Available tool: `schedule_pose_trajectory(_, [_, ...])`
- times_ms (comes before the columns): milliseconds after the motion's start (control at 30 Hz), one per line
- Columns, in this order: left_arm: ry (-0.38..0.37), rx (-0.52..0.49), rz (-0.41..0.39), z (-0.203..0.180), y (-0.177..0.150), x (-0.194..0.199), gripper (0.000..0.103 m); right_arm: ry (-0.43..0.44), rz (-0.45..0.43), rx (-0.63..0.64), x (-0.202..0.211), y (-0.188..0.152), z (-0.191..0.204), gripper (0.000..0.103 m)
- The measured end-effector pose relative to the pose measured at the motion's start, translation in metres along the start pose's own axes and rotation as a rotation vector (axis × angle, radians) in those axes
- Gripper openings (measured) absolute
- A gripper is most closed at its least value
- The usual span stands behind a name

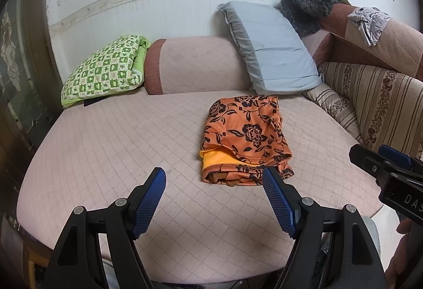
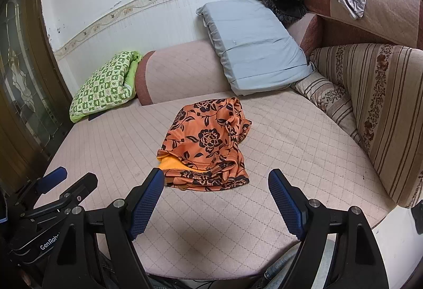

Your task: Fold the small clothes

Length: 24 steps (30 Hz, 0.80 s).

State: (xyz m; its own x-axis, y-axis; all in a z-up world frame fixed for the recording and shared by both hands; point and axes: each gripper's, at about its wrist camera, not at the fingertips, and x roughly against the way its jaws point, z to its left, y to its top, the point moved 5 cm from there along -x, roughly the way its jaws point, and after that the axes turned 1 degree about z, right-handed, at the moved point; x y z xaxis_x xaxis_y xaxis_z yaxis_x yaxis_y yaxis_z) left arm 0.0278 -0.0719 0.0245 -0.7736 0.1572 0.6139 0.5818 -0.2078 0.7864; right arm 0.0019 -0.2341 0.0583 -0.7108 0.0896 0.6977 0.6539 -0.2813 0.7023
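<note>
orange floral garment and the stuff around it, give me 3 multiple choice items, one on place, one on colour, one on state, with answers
1. Where does the orange floral garment lie?
A. on the pink quilted seat
B. on the grey pillow
C. over the sofa back

2. What colour is its inner side, showing at the near edge?
A. blue
B. plain yellow-orange
C. white

3. How do the two grippers stand?
A. both shut on the garment
B. one holds the pillow
C. both open, holding nothing

Answers:
1 A, it rests flat on the pink quilted seat, in front of the grey pillow.
2 B, a plain yellow-orange layer shows under the print.
3 C, the left gripper and the right gripper both have their jaws apart with nothing between the pads.
</note>
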Motion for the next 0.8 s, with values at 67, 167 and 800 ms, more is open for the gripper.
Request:
schedule_pose_trajectory(67, [0.004, 0.0, 0.0, 0.0, 0.0, -0.001, 0.075, 0.002, 0.001, -0.002, 0.0, 0.0, 0.0, 0.083])
schedule_pose_trajectory(167, [0.002, 0.004, 0.005, 0.002, 0.001, -0.005, 0.075, 0.001, 0.007, 0.003, -0.003, 0.001, -0.002, 0.083])
schedule_pose_trajectory(800, [0.016, 0.013, 0.048, 0.01, -0.001, -0.034, 0.075, -0.001, 0.045, 0.016, -0.029, -0.003, 0.0, 0.083])
